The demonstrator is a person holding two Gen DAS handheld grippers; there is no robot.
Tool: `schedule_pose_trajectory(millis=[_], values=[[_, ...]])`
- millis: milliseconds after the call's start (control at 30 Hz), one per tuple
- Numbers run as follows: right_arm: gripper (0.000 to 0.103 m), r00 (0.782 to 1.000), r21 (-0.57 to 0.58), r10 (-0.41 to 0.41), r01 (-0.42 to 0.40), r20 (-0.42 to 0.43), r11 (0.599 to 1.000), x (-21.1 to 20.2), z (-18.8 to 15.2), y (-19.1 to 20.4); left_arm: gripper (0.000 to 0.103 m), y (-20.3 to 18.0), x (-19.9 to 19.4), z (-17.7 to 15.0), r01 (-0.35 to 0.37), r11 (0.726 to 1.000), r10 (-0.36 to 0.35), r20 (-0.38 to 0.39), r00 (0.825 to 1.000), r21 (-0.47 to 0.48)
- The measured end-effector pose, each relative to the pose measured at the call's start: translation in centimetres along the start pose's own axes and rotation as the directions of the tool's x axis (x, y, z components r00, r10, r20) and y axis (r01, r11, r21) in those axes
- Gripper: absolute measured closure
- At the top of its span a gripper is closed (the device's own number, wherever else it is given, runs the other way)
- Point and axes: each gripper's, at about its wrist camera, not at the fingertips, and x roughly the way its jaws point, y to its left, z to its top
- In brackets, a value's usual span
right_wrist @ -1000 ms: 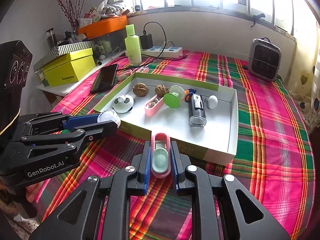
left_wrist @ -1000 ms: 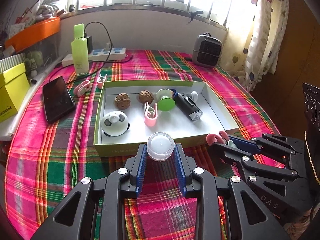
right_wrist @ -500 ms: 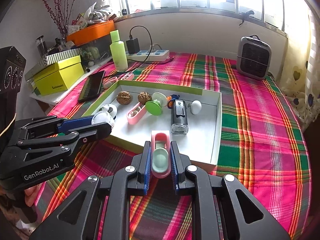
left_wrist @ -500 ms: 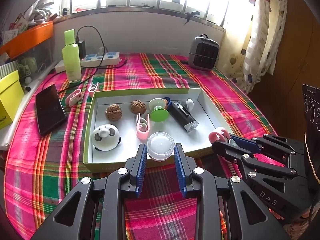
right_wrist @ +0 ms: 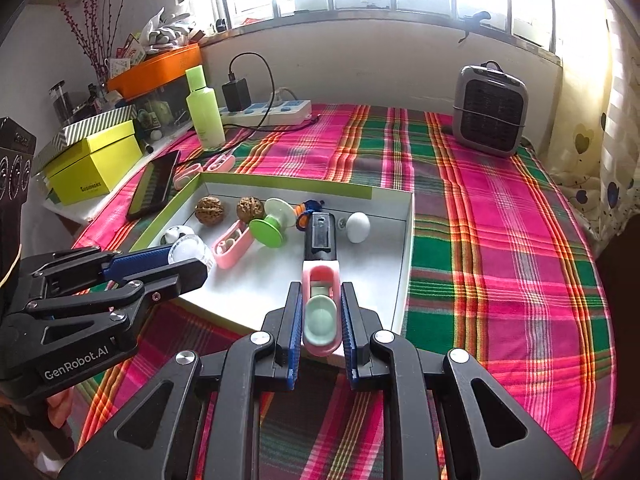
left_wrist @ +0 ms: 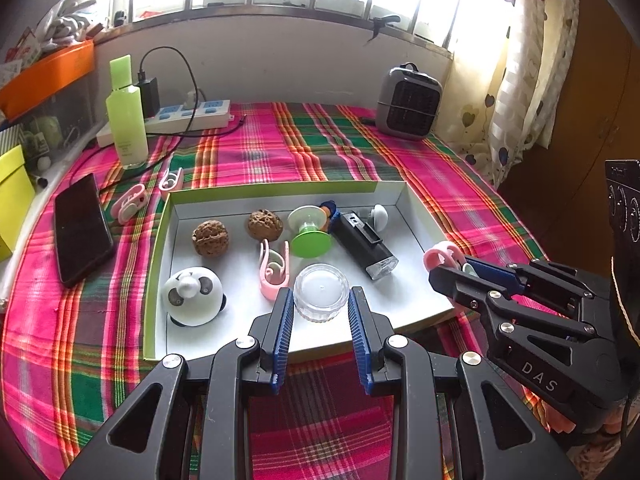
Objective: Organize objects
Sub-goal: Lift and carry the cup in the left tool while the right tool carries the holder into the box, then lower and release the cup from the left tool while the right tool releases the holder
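Note:
My left gripper (left_wrist: 321, 300) is shut on a small clear jar with a white lid (left_wrist: 321, 291), held over the front part of the white box with green walls (left_wrist: 154, 264). My right gripper (right_wrist: 320, 312) is shut on a pink clip with a mint pad (right_wrist: 320, 316), over the box's front right part. Inside the box lie two walnuts (left_wrist: 210, 237), a pink clip (left_wrist: 274, 268), a green spool (left_wrist: 309, 232), a black torch (left_wrist: 366, 244), a panda toy (left_wrist: 193, 295) and a white egg-shaped piece (right_wrist: 357, 227). Each gripper shows in the other's view: the right one (left_wrist: 448, 264), the left one (right_wrist: 188, 258).
Left of the box lie a black phone (left_wrist: 82, 228) and two pink clips (left_wrist: 130, 203) on the plaid cloth (left_wrist: 300, 152). Behind stand a green bottle (left_wrist: 126, 120), a power strip (left_wrist: 192, 114) with cable, and a grey heater (left_wrist: 408, 102). A yellow box (right_wrist: 94, 160) sits at the far left.
Both grippers have moved forward from in front of the box to over its front part, each carrying its object. Neither has opened.

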Motion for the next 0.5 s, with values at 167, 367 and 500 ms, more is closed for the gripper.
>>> schedule_pose_trajectory(millis=[167, 367, 500], values=[[0.084, 1.0, 0.015, -0.018, 0.019, -0.012, 1.0, 0.9, 0.6, -0.6, 0.077, 0.0, 0.9, 0.4, 0.001, 1.0, -0.001, -0.008, 1.0, -0.002], [0.084, 0.999, 0.033, -0.041, 0.041, -0.022, 0.999, 2.1, 1.3, -1.2, 0.077, 0.1, 1.9, 0.7, 0.002, 1.0, -0.003, -0.022, 1.0, -0.005], [0.084, 0.998, 0.039, -0.055, 0.056, -0.031, 0.998, 2.9, 1.8, -1.5, 0.077, 0.0, 2.4, 0.9, 0.003, 1.0, -0.003, -0.025, 1.0, 0.0]])
